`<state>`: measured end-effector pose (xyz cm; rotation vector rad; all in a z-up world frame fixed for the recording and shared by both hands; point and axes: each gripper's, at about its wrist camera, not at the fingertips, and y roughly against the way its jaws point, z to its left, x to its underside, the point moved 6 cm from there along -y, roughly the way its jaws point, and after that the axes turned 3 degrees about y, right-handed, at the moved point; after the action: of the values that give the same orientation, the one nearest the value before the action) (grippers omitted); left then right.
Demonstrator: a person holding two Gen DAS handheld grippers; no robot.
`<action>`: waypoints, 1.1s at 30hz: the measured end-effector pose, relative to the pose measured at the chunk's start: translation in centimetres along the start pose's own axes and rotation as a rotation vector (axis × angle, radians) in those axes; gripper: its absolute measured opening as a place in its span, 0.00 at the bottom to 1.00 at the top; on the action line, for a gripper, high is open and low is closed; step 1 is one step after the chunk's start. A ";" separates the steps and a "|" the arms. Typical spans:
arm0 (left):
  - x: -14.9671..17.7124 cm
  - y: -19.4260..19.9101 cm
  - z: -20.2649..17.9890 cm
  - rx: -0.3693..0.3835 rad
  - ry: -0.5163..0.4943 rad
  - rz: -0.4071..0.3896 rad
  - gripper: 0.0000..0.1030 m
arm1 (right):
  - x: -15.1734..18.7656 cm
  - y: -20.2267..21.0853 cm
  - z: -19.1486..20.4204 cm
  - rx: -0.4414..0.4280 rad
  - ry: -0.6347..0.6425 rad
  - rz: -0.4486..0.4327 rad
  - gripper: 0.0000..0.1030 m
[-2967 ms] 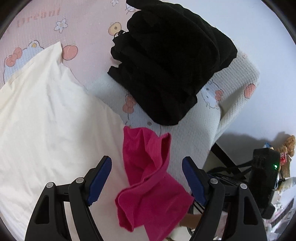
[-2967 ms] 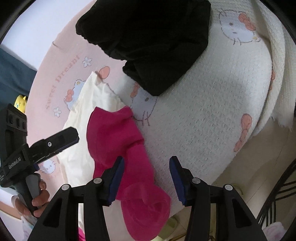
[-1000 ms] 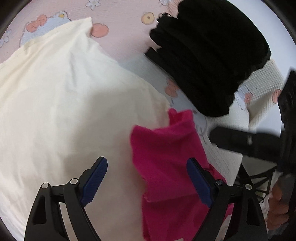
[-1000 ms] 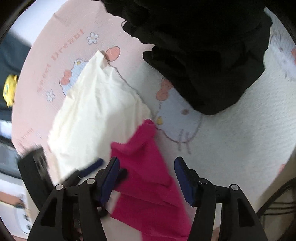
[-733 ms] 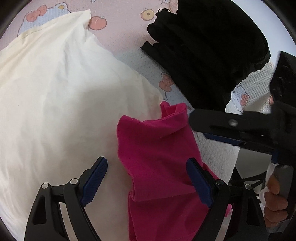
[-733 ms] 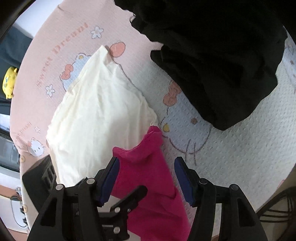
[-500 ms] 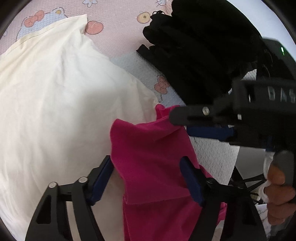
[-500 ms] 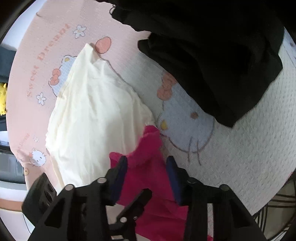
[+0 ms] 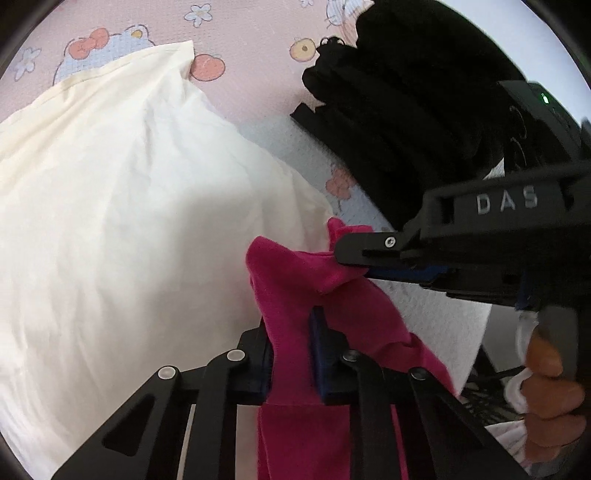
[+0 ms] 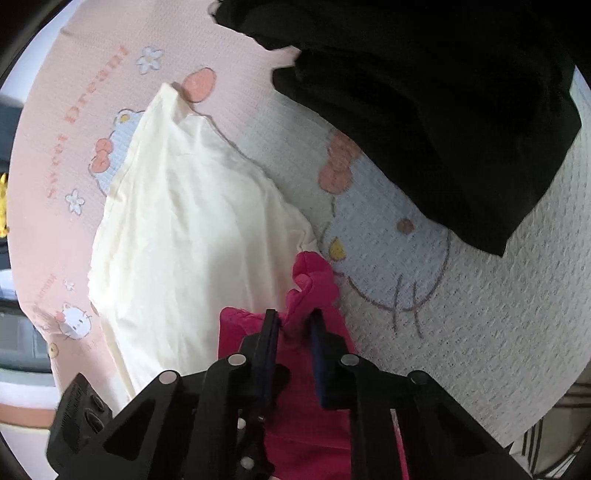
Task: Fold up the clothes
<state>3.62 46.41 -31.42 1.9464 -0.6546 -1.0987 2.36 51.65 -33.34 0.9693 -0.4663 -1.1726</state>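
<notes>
A magenta garment lies bunched at the near edge of the bed, over the corner of a spread cream garment. My left gripper is shut on a fold of the magenta cloth. In the left wrist view my right gripper comes in from the right and pinches the same cloth at its far corner. In the right wrist view the right gripper is shut on the ruffled top edge of the magenta garment, beside the cream garment.
A pile of black clothes sits behind on the pink cartoon-print blanket, also at the upper right as black clothes on the blanket. A hand holds the right gripper's handle. The bed edge drops off at the right.
Both grippers were open around the magenta garment; they have now closed on it. The right gripper moved in to the cloth's far corner, and the cloth has bunched up between them.
</notes>
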 end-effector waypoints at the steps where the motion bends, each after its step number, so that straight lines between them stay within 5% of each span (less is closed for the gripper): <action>1: -0.2 0.3 0.2 0.007 0.011 0.000 0.14 | -0.1 0.2 0.2 -0.006 0.008 -0.009 0.13; 6: -1.2 1.5 2.7 0.051 0.131 0.011 0.11 | -0.1 0.5 2.6 -0.064 0.065 -0.026 0.13; 15: -0.7 2.4 7.7 -0.053 0.181 0.039 0.10 | 0.1 -1.1 5.9 -0.082 0.149 0.010 0.13; 20: -0.7 1.9 7.5 -0.095 0.122 0.047 0.11 | 0.5 -1.8 6.1 0.022 0.204 0.016 0.13; 24: -0.8 2.7 6.7 -0.100 0.077 0.028 0.11 | 0.5 0.5 6.7 -0.007 0.244 -0.032 0.20; 27: -0.8 3.2 7.3 -0.082 0.118 0.025 0.26 | -0.2 2.8 6.6 -0.058 0.256 -0.098 0.40; 29: -0.8 3.5 7.7 -0.071 0.145 0.022 0.62 | -0.4 4.5 5.6 -0.073 0.242 -0.145 0.42; 33: -0.8 4.0 8.5 -0.047 0.198 0.018 0.68 | -1.7 5.2 2.9 -0.006 0.206 -0.171 0.42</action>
<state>-4.37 41.48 -30.36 1.9744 -0.5323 -0.8880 2.47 52.43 -27.17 1.1282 -0.2187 -1.2102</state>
